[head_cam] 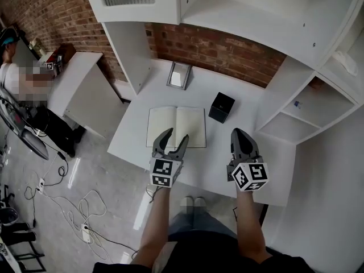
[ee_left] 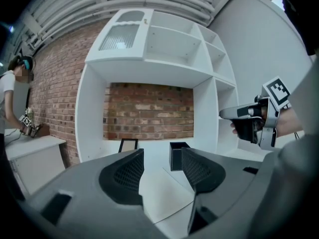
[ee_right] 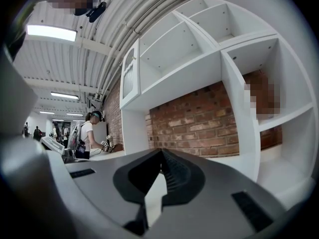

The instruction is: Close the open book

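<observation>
The open book [head_cam: 176, 127] lies flat in the middle of the head view, on a white table [head_cam: 227, 155]. Both its pages are blank and face up. The left gripper [head_cam: 176, 136] is at the bottom edge of the book, near the fold in the middle. Its two jaws are spread wide, like an open mouth. Nothing is between them. In the left gripper view, only the white page and the table show in the gap. The pictures do not tell if the jaws touch the paper. The right gripper [head_cam: 239, 134] is to the right of the book, over bare table, well apart from the pages. Its jaws are pressed together at the tips and they pinch nothing. A black box [head_cam: 221, 107] stands just beside the top right corner of the book. A small picture frame [head_cam: 179, 75] leans higher up in the frame, by the brick wall [head_cam: 227, 53]. White shelves [head_cam: 296, 27] fill the top and right of the head view. A person [head_cam: 10, 67] stands at another table at the far left.
</observation>
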`<state>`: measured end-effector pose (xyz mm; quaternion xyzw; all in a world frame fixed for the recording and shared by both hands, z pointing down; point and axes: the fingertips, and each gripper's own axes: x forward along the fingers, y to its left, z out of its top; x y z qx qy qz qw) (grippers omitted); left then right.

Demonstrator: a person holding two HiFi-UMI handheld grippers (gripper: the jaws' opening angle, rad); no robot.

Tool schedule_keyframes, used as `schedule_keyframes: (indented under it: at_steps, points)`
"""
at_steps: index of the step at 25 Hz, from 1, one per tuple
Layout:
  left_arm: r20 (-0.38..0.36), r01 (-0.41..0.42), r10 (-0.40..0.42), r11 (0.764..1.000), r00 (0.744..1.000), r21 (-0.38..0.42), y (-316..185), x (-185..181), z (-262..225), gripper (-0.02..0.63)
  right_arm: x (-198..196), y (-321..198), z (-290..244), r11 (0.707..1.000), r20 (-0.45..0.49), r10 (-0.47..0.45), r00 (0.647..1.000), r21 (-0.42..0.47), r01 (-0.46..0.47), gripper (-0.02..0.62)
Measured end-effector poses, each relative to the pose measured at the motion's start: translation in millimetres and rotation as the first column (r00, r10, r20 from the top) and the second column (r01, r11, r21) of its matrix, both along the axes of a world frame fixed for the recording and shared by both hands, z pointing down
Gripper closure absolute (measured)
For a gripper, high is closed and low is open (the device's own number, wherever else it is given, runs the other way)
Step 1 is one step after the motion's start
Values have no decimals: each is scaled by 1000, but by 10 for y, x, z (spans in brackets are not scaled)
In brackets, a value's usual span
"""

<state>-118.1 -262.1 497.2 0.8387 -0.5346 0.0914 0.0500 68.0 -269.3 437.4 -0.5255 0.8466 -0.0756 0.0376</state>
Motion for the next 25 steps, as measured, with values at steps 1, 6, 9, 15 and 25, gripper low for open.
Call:
schedule_keyframes:
  at_steps: [1,6,9,15,25]
  points:
    - [15,-6,6,1000,1000,-10,-22,9,47,397,15,-3,26,1000,-1,-1,1000,-6,1,597]
    - [134,-33,41,998,990,-57,-126,53,295,397,94,-30,160,999,-7,-4,1000,-33,4,597]
    - [287,-95,130,987,949,-134,-138,147,578,397,139,-39,240,999,-11,-6,1000,-51,6,597]
    - [579,-169,307,945,756,-280,-129,240,1120,397,239,-35,425,996,-10,1,1000,-89,-2,597]
    - [781,-216,494,869,381,-444,7,432,1753,397,401,-27,564,993,-6,23,1000,-118,-24,597]
